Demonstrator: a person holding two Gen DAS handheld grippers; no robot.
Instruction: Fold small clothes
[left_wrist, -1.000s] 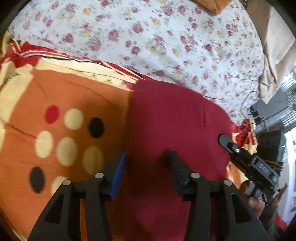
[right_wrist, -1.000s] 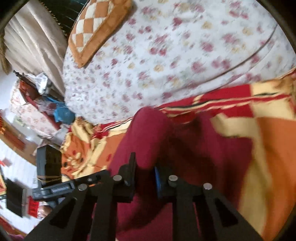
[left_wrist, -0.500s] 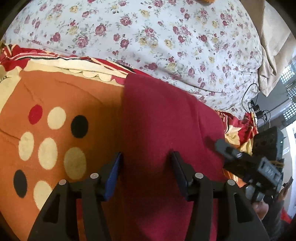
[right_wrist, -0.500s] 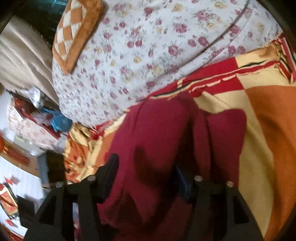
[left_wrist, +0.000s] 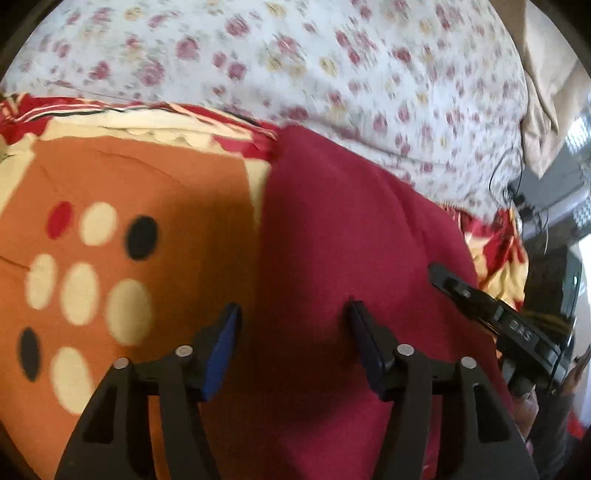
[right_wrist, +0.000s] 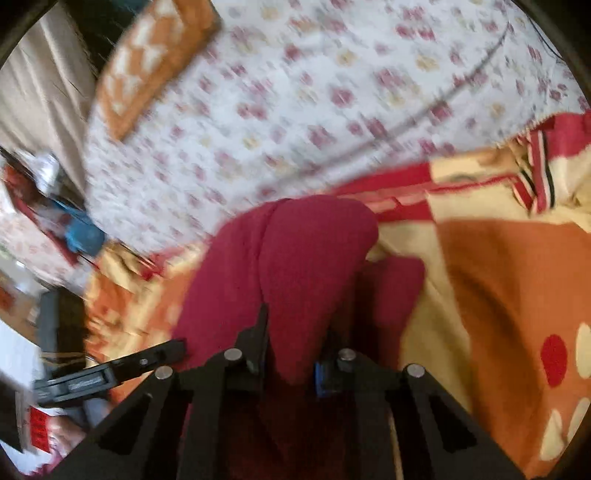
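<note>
A dark red small garment (left_wrist: 343, 229) lies on an orange blanket (left_wrist: 147, 192) with cream, red and black dots. My left gripper (left_wrist: 291, 328) is open, its blue-padded fingers spread over the garment's near left part. My right gripper (right_wrist: 291, 354) is closed on a fold of the same garment (right_wrist: 303, 254), which bulges up between its fingers. The right gripper's finger also shows at the right of the left wrist view (left_wrist: 480, 306), at the garment's right edge.
A white floral bedsheet (left_wrist: 314, 74) covers the bed beyond the blanket. An orange checked cushion (right_wrist: 147, 62) lies at the far left of the sheet. Beige curtain (left_wrist: 550, 92), cables and clutter stand past the bed's edge.
My right gripper went from shut to open half a second ago, and now has closed on a fold of the red garment. The left gripper stayed open over the cloth.
</note>
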